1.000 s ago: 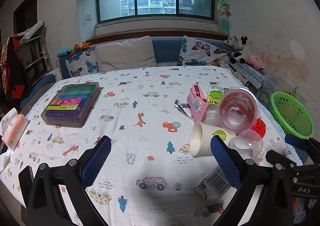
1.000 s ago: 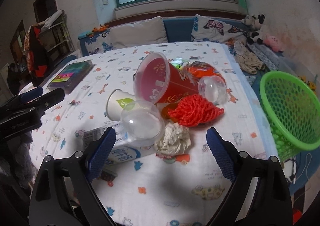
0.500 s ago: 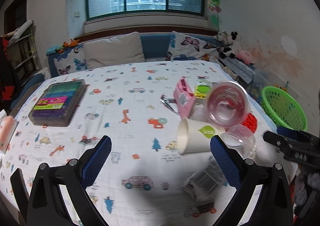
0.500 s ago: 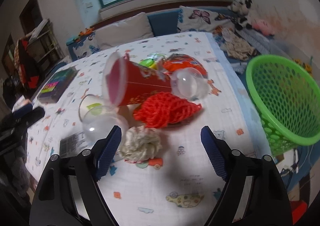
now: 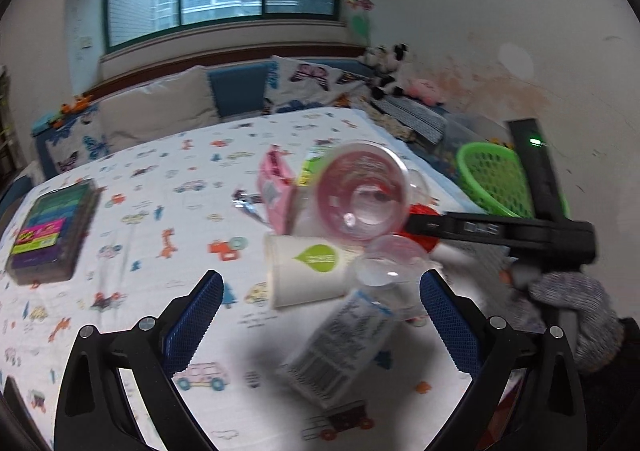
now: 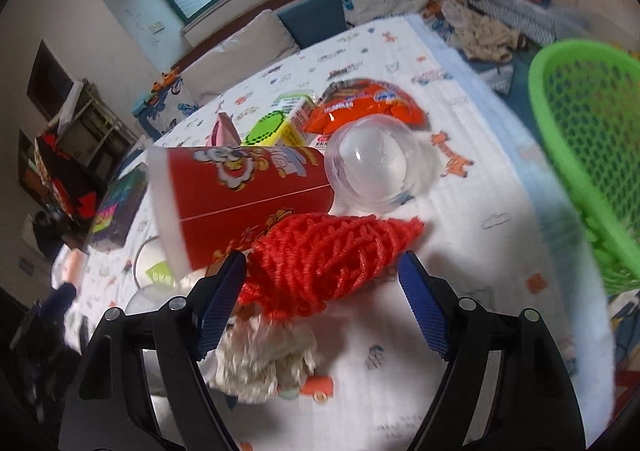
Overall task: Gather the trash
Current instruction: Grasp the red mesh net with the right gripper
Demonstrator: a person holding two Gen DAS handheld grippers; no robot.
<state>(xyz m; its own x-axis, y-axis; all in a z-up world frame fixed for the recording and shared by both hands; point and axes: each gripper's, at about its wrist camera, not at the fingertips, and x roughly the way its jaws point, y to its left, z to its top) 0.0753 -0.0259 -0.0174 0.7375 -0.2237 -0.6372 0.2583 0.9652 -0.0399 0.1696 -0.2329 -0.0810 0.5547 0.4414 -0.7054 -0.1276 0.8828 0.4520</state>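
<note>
A red mesh net (image 6: 324,259) lies bunched on the printed tablecloth between the fingers of my right gripper (image 6: 322,291). Its jaws are closing, and the pads stand just beside the net without pressing it. A crumpled paper ball (image 6: 264,359) lies under the gripper's left finger. Behind the net lie a tipped red cup (image 6: 240,199), a clear dome lid (image 6: 376,167) and an orange snack bag (image 6: 368,107). My left gripper (image 5: 320,315) hangs open above a flattened carton (image 5: 340,347), near a white paper cup (image 5: 308,271).
A green mesh basket (image 6: 592,155) stands off the table's right edge. A pink box (image 5: 276,187) and a green-yellow carton (image 6: 276,127) lie in the pile. A dark plastic case (image 5: 52,227) sits at the far left. A sofa with cushions (image 5: 156,111) runs behind the table.
My right gripper has dropped toward the red net, rolled, and its jaws have narrowed around it. My left gripper has moved in on the carton and paper cup.
</note>
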